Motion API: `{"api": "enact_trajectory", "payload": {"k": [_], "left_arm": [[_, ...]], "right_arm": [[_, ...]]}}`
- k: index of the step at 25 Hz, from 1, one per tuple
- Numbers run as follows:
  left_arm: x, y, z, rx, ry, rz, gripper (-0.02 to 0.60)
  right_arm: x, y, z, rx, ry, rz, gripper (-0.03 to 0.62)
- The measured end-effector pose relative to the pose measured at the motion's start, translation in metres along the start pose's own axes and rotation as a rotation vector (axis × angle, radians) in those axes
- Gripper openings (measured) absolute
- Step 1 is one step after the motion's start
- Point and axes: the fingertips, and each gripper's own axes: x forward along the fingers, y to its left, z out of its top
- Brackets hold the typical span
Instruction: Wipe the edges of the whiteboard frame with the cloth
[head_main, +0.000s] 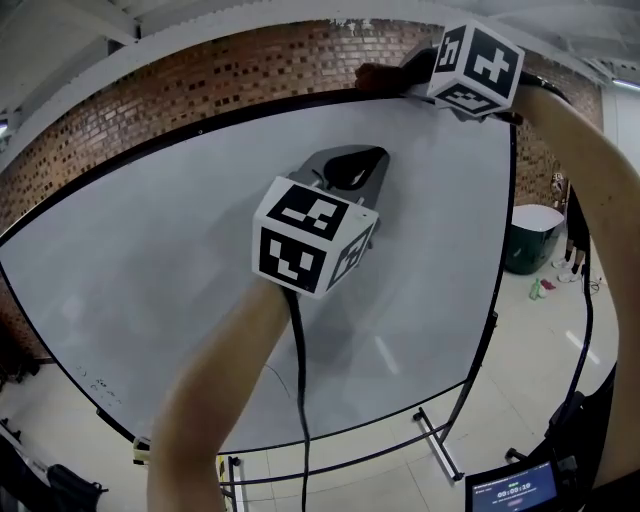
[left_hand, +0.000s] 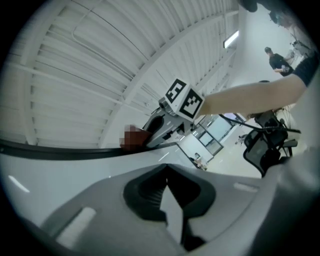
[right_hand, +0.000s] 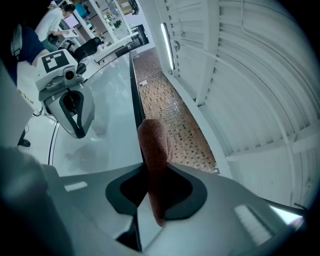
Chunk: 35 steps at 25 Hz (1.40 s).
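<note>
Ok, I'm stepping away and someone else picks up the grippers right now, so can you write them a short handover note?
Right gripper: shut on the cloth, which is pressed to the top edge of the whiteboard frame, toward its right end.
Left gripper: shut, empty, held in front of the whiteboard.
Done: cannot tell which stretches are already wiped.
Left: probably run the cloth along every edge of the frame.
</note>
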Motion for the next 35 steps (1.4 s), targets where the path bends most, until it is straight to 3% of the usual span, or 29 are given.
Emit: {"api": "enact_trajectory", "payload": {"k": [10, 15, 19, 23, 35], "left_arm": [[0.002, -0.013, 0.006, 0.017, -0.133, -0.104, 0.005], [0.001, -0.026, 0.009, -0.002, -0.210, -0.136, 0.005], [0.016, -0.048, 0.000, -0.010, -0.204, -0.180, 0.003], [0.040, -0.065, -0.001, 0.031, -0.190, -0.169, 0.004], [0.084, -0.080, 0.012, 0.086, -0.166, -0.152, 0.004]], "right_arm": [[-0.014, -0.017, -0.043, 0.089, 0.081, -0.044, 0.066], [-0.024, -0.026, -0.058, 0.161, 0.055, -0.089, 0.066], [-0.030, -0.033, -0.090, 0.152, 0.103, -0.108, 0.066], [-0.042, -0.039, -0.133, 0.142, 0.118, -0.115, 0.066], [-0.050, -0.065, -0.188, 0.107, 0.142, -0.120, 0.066]]}}
